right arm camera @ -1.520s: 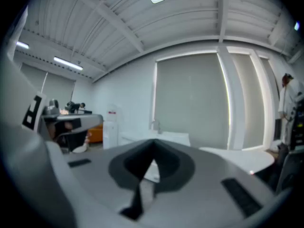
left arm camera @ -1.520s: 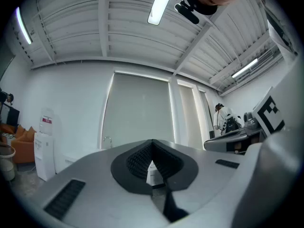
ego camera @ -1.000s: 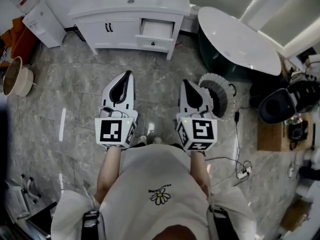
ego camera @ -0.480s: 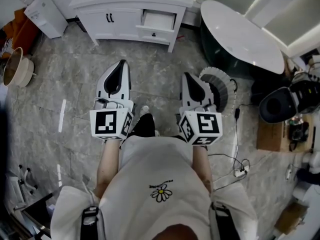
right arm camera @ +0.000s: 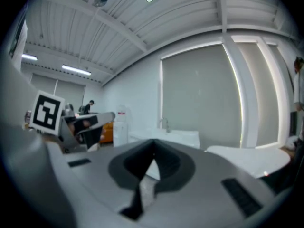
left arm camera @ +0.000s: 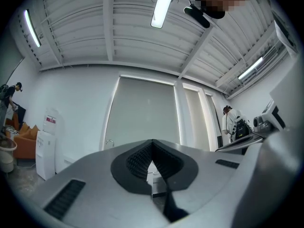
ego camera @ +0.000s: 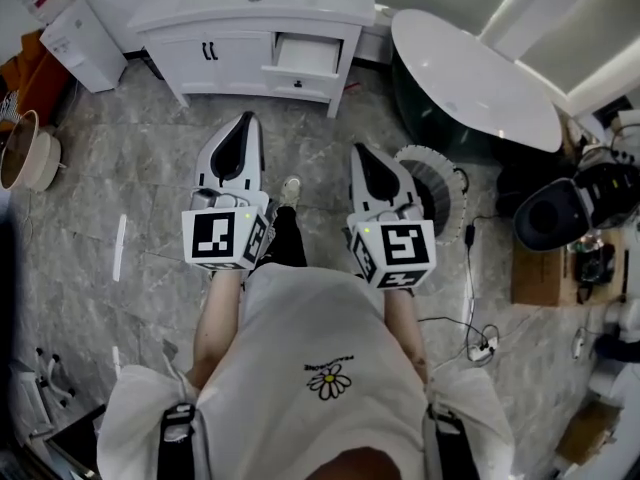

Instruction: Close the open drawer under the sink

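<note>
The right gripper (right arm camera: 153, 158), jaws together and empty, points toward what looks like a white sink cabinet (right arm camera: 180, 137) ahead.

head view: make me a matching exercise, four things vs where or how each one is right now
Things:
1 drawer
2 water dispenser
3 left gripper
4 beige bin

Place or state:
a shut, empty
b on the floor at the picture's far left edge
c pulled open, right half of the vanity
d just left of the vanity, by the wall

Pairs: 1-c, 2-d, 3-a, 4-b

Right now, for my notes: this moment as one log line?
drawer: open | left gripper: shut, empty | right gripper: shut, empty | no contact
</note>
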Motion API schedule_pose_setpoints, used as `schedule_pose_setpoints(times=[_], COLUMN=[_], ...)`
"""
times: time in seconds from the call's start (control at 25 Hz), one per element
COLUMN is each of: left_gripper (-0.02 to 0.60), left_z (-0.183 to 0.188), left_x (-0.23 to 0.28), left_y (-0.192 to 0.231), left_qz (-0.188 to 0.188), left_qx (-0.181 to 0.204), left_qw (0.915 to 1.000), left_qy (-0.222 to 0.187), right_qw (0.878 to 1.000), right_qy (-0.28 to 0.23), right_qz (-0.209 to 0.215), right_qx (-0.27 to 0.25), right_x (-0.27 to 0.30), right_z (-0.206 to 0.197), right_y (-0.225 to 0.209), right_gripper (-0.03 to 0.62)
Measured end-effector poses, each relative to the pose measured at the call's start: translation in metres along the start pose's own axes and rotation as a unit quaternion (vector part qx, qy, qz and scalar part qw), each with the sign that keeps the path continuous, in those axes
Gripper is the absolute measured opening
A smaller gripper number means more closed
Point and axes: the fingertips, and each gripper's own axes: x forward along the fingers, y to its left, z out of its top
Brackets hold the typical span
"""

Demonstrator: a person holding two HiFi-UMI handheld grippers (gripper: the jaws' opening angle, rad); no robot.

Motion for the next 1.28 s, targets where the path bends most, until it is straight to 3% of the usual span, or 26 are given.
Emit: schedule_pose_setpoints(times=[0.28,0.68,1.28], left_gripper=[0.02,0.021,0.021], left_z=[-0.008,-0.041,-0.083], left_x=[0.052,0.133,0.264], left_y=[0.01,0.06,0.127], left_qz=[-0.018,-0.027,-0.037], left_qx=[-0.011,-0.016,-0.049], left_qw=[0.9997,0.9995,0.9974], left_qy=[-0.01,0.01,0.036], right_qw=[1.0,0.999,0.997], right_qy=[0.006,0.041,0.038], right_qz=[-0.011,-0.019,-0.051], right_qx=[-0.011,-0.018,-0.038], right_x=[0.042,0.13,0.268], right_z=[0.002,-0.008,0.032], right_y=[-0.023,-0.041,-0.084], right_gripper=[0.029,0.029,0.029])
